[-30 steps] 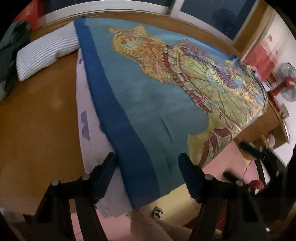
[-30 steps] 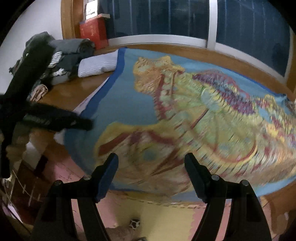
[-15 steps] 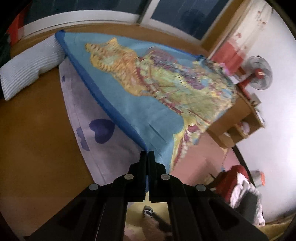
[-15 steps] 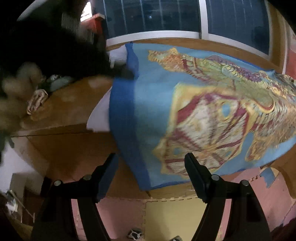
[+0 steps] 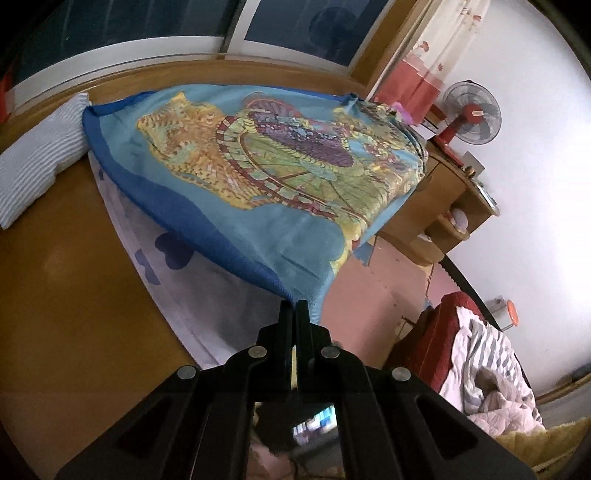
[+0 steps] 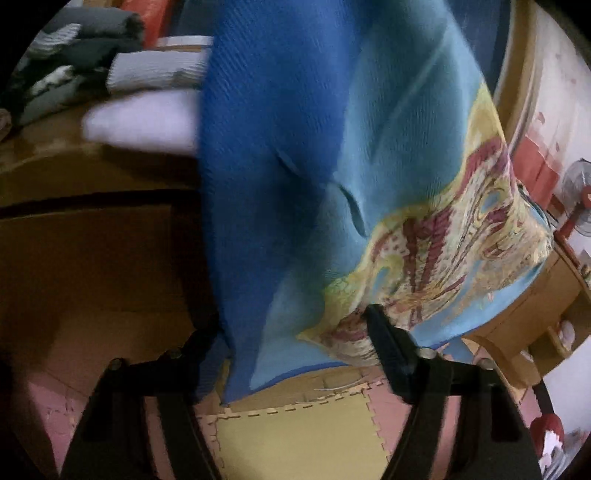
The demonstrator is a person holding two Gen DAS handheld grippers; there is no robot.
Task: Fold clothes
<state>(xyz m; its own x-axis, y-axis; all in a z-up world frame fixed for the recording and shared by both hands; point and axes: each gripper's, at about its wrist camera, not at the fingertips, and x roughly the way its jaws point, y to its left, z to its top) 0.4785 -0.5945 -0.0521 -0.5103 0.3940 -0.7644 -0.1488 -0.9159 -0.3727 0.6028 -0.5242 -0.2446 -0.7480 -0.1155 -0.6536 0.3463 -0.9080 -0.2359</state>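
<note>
Blue cloth [image 5: 258, 206]: corner pinched in left fingers [image 5: 286, 321]; right fingers [image 6: 384, 347] closing around blurred hem.

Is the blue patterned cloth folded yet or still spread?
Spread. The blue patterned cloth lies flat across the wooden platform; only its near corner is lifted, pinched by the left gripper.

A red standing fan [image 5: 471, 118] sits on the wooden side desk [image 5: 448, 206], against the white wall. Below the desk lie pink and yellow foam floor mats [image 6: 295, 435]. Beyond the desk, a red-and-white curtain [image 5: 413, 88] hangs beside the dark window [image 5: 295, 26].
</note>
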